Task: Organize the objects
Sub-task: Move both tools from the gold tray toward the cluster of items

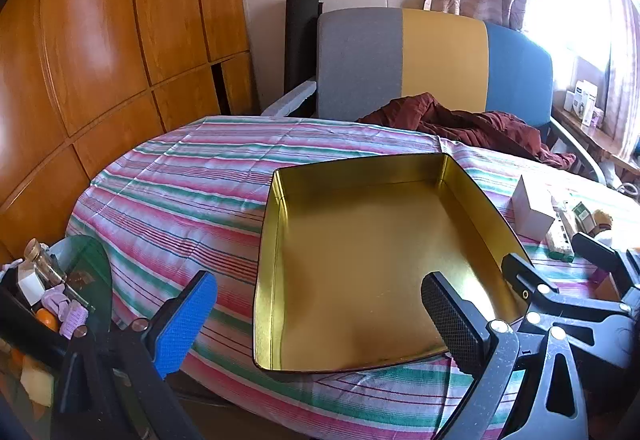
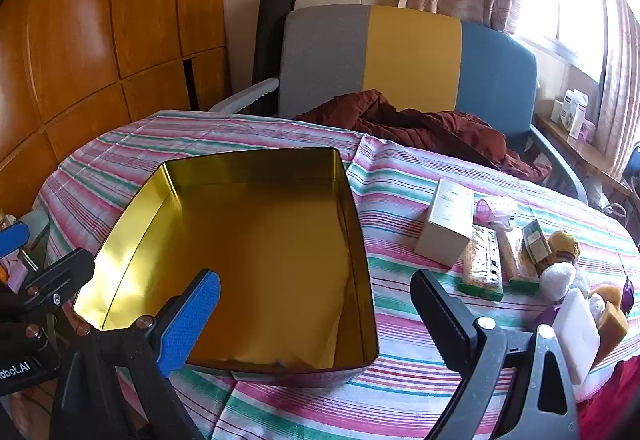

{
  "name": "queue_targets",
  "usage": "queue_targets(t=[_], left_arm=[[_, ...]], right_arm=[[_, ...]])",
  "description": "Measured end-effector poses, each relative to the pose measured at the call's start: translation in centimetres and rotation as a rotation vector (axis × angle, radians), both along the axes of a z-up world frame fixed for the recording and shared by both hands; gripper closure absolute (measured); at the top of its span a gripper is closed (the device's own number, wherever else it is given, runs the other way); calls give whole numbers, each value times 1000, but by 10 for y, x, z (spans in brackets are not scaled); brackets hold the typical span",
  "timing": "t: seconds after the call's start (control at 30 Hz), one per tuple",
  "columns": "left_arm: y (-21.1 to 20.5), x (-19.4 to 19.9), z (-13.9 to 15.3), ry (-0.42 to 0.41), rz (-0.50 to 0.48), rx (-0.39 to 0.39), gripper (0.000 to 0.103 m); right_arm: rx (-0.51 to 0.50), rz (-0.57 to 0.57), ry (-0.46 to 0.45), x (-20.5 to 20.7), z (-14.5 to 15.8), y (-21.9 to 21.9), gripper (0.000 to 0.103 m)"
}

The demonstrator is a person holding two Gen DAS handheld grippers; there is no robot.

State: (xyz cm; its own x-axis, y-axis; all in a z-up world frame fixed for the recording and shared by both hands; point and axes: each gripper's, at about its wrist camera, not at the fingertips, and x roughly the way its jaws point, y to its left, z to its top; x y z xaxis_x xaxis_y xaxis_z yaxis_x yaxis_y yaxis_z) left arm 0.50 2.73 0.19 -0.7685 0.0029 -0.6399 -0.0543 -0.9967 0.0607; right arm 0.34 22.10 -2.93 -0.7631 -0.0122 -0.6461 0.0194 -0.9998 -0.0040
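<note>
An empty gold tin box [image 1: 360,252] [image 2: 248,252] sits in the middle of the striped tablecloth. My left gripper [image 1: 318,324] hovers open over the tin's near left corner with nothing between its fingers. My right gripper [image 2: 316,324] is open above the tin's near right corner, also holding nothing. To the right of the tin lie a white carton [image 2: 446,226] [image 1: 532,209], a pink roller [image 2: 496,207], two snack bars [image 2: 482,262], a small green-edged packet [image 2: 534,240], a white wrapped ball [image 2: 558,278] and a white block [image 2: 576,332].
A chair with grey, yellow and blue panels [image 2: 408,59] stands behind the table with a maroon cloth [image 2: 420,127] on its seat. At the left edge is a dark bin of small items [image 1: 44,292]. Wooden cabinet doors [image 1: 100,39] fill the left; a window shelf [image 2: 572,111] holds boxes.
</note>
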Motion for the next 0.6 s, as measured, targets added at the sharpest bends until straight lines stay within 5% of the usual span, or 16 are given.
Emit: queue_targets(t=[0.6], left_arm=[[20,5,-4,-20,-76,-35,0]], right_arm=[[-10,-63,9,8,2,27,5]])
